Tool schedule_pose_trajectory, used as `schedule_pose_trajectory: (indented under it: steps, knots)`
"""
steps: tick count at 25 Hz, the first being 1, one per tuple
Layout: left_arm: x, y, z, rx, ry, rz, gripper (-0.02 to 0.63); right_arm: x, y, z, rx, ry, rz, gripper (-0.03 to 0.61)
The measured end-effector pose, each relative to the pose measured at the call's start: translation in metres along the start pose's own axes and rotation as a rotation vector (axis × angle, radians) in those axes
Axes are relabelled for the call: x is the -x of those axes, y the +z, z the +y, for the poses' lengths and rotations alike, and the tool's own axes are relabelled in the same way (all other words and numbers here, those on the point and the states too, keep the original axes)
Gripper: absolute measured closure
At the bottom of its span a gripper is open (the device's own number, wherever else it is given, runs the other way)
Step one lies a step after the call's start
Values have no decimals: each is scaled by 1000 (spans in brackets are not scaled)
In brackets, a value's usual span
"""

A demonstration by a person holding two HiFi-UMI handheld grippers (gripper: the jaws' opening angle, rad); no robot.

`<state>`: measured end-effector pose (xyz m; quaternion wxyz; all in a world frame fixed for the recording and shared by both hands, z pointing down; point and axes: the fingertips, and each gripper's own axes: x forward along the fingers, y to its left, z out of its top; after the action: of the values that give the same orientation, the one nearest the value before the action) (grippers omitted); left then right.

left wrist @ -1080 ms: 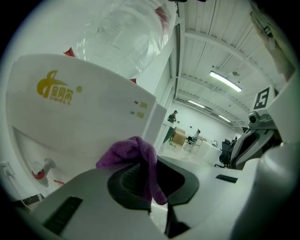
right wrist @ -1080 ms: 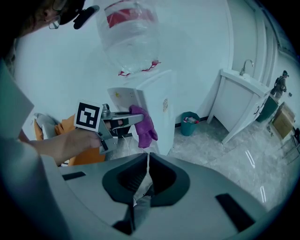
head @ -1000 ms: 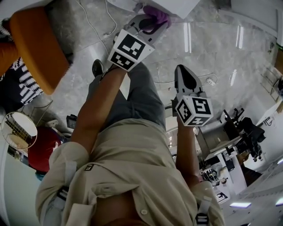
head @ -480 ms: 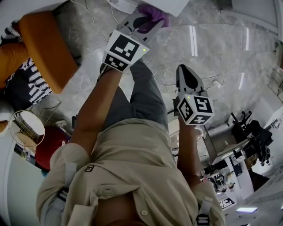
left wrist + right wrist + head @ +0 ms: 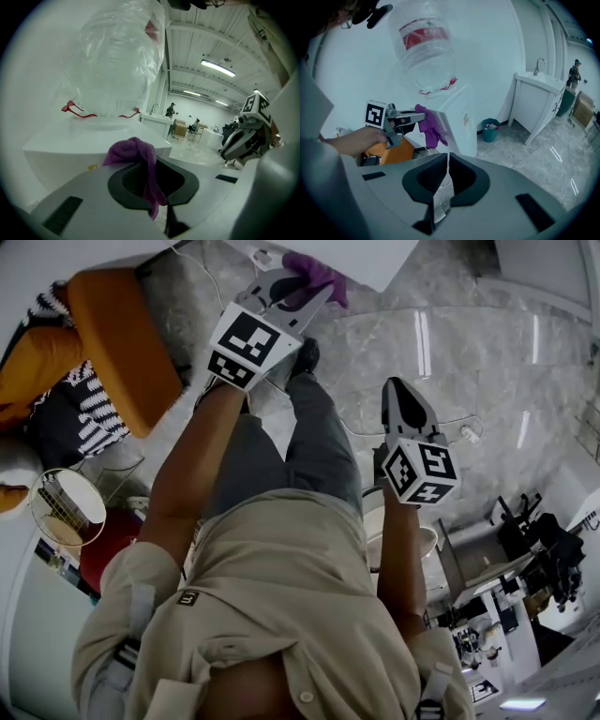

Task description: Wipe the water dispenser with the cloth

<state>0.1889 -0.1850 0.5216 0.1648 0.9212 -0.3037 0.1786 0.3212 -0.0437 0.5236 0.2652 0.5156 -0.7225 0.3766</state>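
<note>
At the top front edge of the water dispenser [image 5: 458,123], the left gripper [image 5: 412,116] holds a purple cloth [image 5: 428,123]. Its 2 jaws are clamped on the fabric. In the left gripper view the cloth [image 5: 134,151] bunches above the dark pads and 1 strip hangs down between them. The white ledge of the dispenser [image 5: 89,140] lies just beyond the bunch. From the right gripper view the cloth seems to rest against the dispenser's upper corner, though firm contact cannot be told.

On top of the dispenser stands a large clear bottle [image 5: 423,40] with a red label. The left gripper view shows this bottle [image 5: 115,58] wrapped in thin clear plastic, with a red band at its foot.

The right gripper [image 5: 401,407] hangs well apart from the dispenser, out over the pale marble floor [image 5: 478,352]. In its own view the right gripper [image 5: 444,171] has its jaws drawn together to a thin slit, with nothing between them. It also shows at the right of the left gripper view [image 5: 247,135].

From the head view, the left gripper [image 5: 295,292] reaches up to the white dispenser [image 5: 370,257], and the cloth [image 5: 317,270] sits at its tip. An orange seat [image 5: 117,343] stands to the left of the dispenser. To the dispenser's right, against the wall, are a teal bin [image 5: 490,129] and a white sink unit [image 5: 534,101].
</note>
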Motion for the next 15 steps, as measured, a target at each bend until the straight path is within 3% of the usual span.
schedule_pose_trajectory:
  steps: [15]
  knots:
    - [75,-19,125,-45,115,123,569,1,61,29,46,-4,-84,551]
